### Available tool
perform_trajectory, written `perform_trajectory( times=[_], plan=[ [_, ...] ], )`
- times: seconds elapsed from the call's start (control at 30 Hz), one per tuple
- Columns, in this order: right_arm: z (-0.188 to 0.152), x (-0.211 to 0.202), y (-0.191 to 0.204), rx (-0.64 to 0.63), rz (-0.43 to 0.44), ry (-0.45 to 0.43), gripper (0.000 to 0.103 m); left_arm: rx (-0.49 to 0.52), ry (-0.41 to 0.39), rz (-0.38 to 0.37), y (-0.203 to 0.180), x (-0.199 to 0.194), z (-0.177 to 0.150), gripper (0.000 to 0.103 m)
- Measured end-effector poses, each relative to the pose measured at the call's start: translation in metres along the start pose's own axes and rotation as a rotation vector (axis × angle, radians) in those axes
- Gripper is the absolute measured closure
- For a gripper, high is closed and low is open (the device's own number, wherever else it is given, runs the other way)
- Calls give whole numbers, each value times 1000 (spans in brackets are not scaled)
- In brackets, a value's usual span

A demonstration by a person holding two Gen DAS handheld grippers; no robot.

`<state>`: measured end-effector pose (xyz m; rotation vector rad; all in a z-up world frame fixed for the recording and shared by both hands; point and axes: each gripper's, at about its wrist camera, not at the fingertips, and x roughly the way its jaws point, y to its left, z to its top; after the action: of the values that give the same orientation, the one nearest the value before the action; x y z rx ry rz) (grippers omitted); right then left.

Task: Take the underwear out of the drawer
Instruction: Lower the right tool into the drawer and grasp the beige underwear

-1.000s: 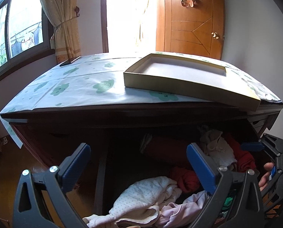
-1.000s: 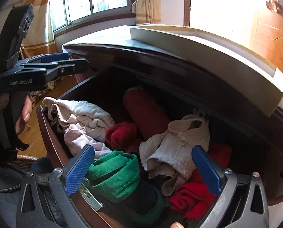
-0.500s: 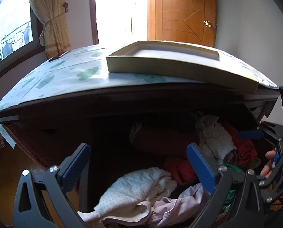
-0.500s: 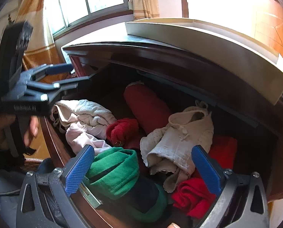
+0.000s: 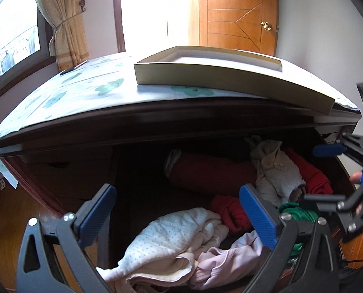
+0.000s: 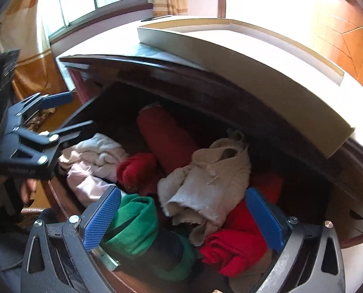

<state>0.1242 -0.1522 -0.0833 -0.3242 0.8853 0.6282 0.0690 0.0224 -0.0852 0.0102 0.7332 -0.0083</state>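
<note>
Above open drawer (image 6: 59,195): left tongs (image 5: 176,214), right tongs (image 6: 183,216) both spread wide, empty; clothes (image 6: 205,183) heaped below dresser-top overhang (image 6: 181,73).

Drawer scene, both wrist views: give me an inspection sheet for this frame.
Surface: dresser top under a patterned sheet, shallow box lid on it.
Job's things: open drawer holding cream garment, green garment, red pieces, pink and white pieces.
Clutter: nothing seen beyond the clothes.
Grippers: left gripper open, empty; right gripper open, empty, above the clothes.
Cables: nothing seen.
Surroundings: wooden door, curtain, window.
</note>
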Motion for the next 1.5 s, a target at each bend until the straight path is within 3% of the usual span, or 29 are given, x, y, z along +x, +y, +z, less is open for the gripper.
perform_trajectory(
  times=[0.43,0.57,0.87,1.1,1.2,1.33,1.4,1.47,1.5],
  plan=[
    [22,43,-7,-1,-91,146,2,-6,19,0,5,3,-3,0],
    [24,57,-7,-16,-100,193,12,-1,23,-2,5,5,-3,0],
    [21,78,-17,39,5,248,18,-2,31,-7,7,6,-4,0],
    [10,66,-32,82,96,192,56,-10,37,-28,7,8,-4,0],
    [8,59,-35,71,136,175,65,-19,39,-35,8,8,-4,0],
    [8,58,-18,-32,207,177,66,-21,42,-34,8,8,-4,0],
    [7,58,-18,-40,194,192,63,-18,47,-34,7,9,-5,0],
    [10,62,-21,-13,180,202,52,-17,47,-32,7,9,-6,0],
    [10,66,-23,6,180,217,42,-16,48,-32,6,9,-5,0]
  ],
)
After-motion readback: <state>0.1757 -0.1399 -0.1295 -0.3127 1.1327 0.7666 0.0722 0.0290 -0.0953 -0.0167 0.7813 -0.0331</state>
